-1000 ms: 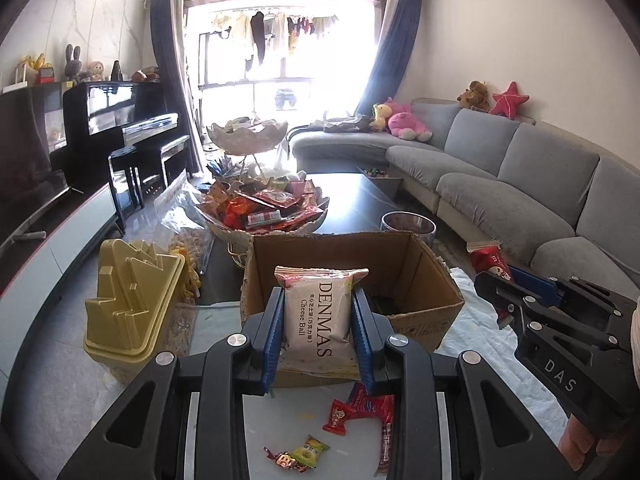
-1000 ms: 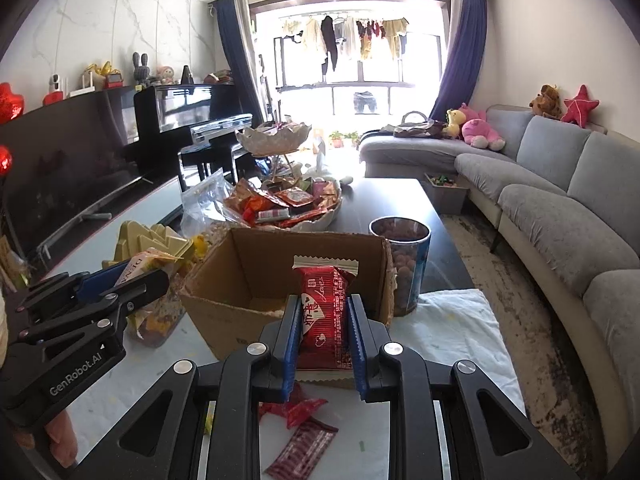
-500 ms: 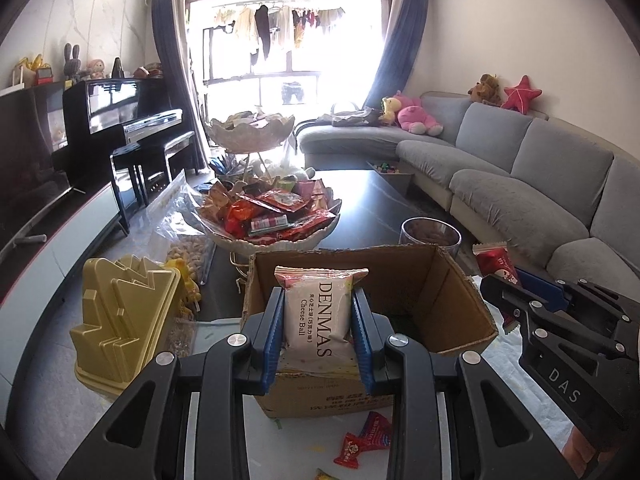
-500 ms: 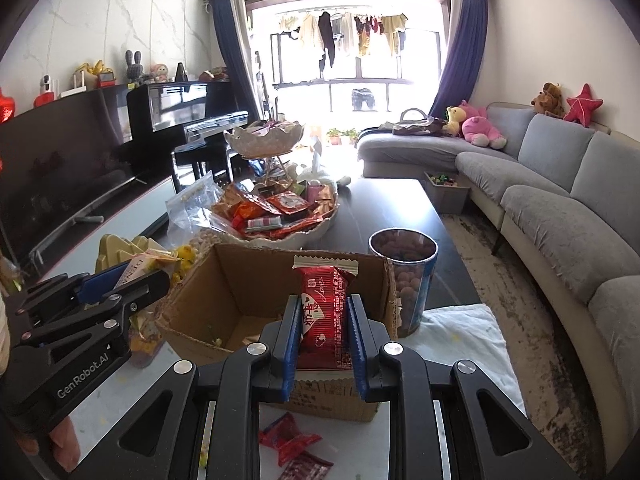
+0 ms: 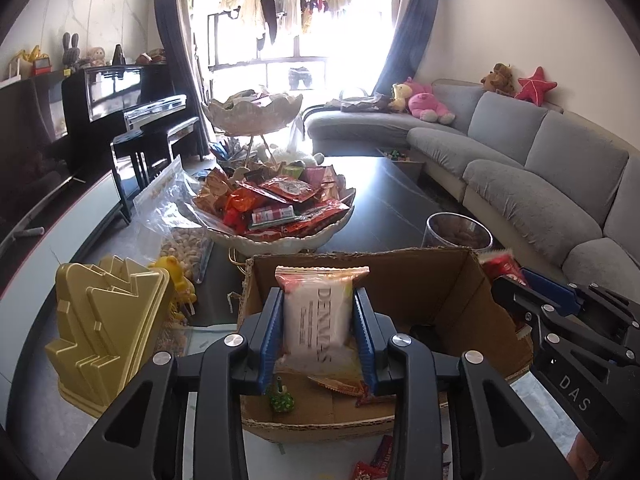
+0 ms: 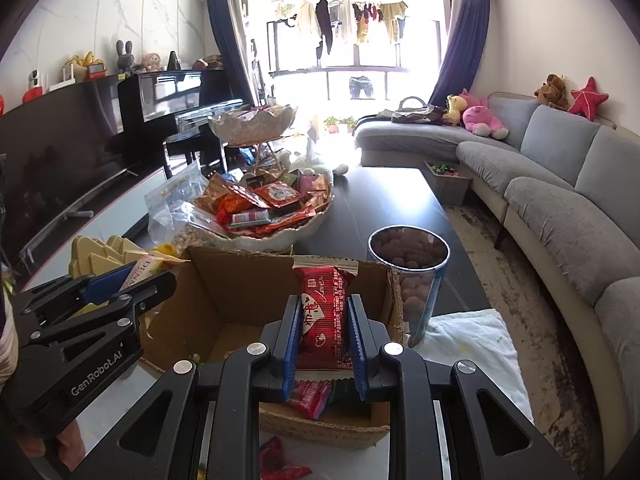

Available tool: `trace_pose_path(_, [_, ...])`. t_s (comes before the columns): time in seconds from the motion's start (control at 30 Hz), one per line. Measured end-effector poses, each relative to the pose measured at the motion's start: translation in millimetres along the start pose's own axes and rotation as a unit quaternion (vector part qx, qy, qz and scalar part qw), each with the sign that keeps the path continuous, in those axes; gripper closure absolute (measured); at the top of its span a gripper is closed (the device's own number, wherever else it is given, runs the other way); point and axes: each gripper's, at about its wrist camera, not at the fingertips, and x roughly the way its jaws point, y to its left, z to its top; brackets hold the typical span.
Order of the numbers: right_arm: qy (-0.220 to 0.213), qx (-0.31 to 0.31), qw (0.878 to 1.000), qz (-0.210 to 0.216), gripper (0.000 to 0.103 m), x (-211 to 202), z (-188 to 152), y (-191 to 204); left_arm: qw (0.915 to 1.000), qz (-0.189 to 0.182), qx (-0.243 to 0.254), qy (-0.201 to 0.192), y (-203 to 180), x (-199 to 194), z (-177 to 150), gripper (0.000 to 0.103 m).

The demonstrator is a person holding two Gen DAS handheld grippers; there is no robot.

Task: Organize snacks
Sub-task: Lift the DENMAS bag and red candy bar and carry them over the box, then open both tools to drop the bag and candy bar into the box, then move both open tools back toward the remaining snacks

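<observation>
My left gripper [image 5: 318, 300] is shut on a white DENMAS snack packet [image 5: 318, 316] and holds it over the open cardboard box [image 5: 440, 276]. My right gripper [image 6: 324, 308] is shut on a red snack packet [image 6: 325, 316] and holds it over the same cardboard box [image 6: 224, 292]. Each gripper shows in the other's view: the right gripper [image 5: 516, 284] at the box's right side, the left gripper [image 6: 160, 274] at its left. A few small snacks [image 5: 282, 400] lie on the box floor. Loose red packets [image 6: 280, 460] lie on the table in front.
A white bowl heaped with snacks [image 5: 276, 208] stands behind the box. A clear jar of brown balls [image 6: 408, 280] is to the right, on a white cloth [image 6: 472, 344]. A gold tray [image 5: 100, 328] and a bag of nuts [image 5: 176, 220] are to the left. A grey sofa [image 6: 560, 184] runs along the right.
Both grippers have moved forward with their packets and now hang over the box's inside. The loose packets on the table have slid toward the bottom edge of both views.
</observation>
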Motion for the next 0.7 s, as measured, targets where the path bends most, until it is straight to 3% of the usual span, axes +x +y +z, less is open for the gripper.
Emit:
trace_pose_path(0.07, [0.0,0.007,1.0,0.001,0.074,4,0,-2,1.0,0.001,-0.003,-0.007,1,-4,0,0.049])
trace_pose_path(0.13, [0.005,0.017,1.0,0.005,0.054,6,0,-5,0.9999,0.006,-0.003,-0.012,2,-9,-1,0.048])
trace_pose_path(0.17, [0.003,0.023,1.0,0.007,0.051,6,-1,-6,0.9999,0.007,-0.003,-0.012,2,-12,-2,0.046])
trace_pose_path(0.7, [-0.021,0.0,1.0,0.002,0.042,-50,-19,13,0.9996,0.015,0.0,-0.025,12,-77,-25,0.036])
